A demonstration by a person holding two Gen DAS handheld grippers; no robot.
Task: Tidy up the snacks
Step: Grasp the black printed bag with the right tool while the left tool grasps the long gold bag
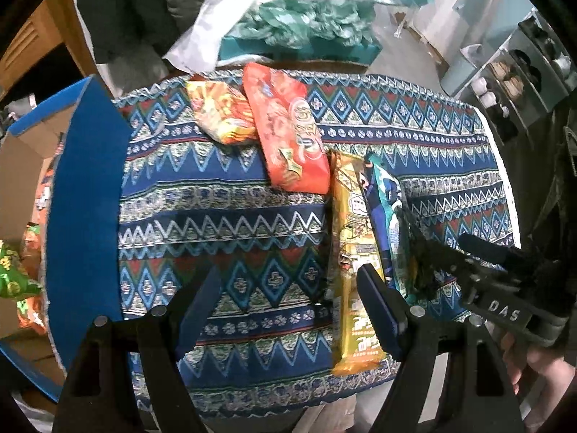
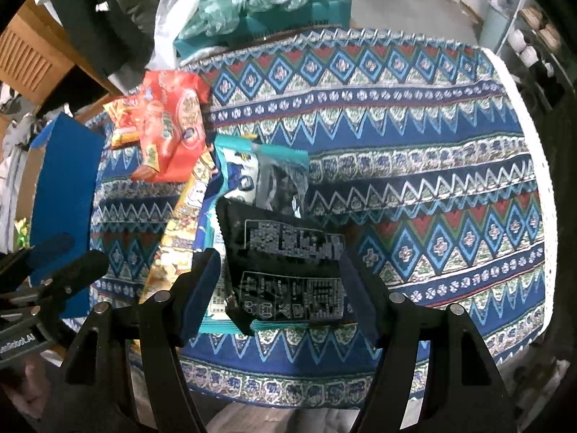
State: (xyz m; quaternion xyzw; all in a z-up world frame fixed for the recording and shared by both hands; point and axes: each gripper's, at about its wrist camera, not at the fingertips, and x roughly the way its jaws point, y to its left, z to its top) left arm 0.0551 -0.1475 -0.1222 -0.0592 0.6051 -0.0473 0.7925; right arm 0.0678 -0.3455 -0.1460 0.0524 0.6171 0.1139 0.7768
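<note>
Right gripper (image 2: 279, 281) jaws wide apart, straddling black packet (image 2: 285, 270) without closing on it; the packet lies atop teal packet (image 2: 263, 169) on patterned tablecloth (image 2: 432, 187). Judged light, crinkly, slippery (film wrapper): pinch across short width. Long axis runs away from camera. Left gripper (image 1: 288, 310) open, empty

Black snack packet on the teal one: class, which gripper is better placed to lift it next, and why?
Right. The right gripper already straddles the black packet, jaws open. The left gripper hangs open over bare tablecloth.
</note>
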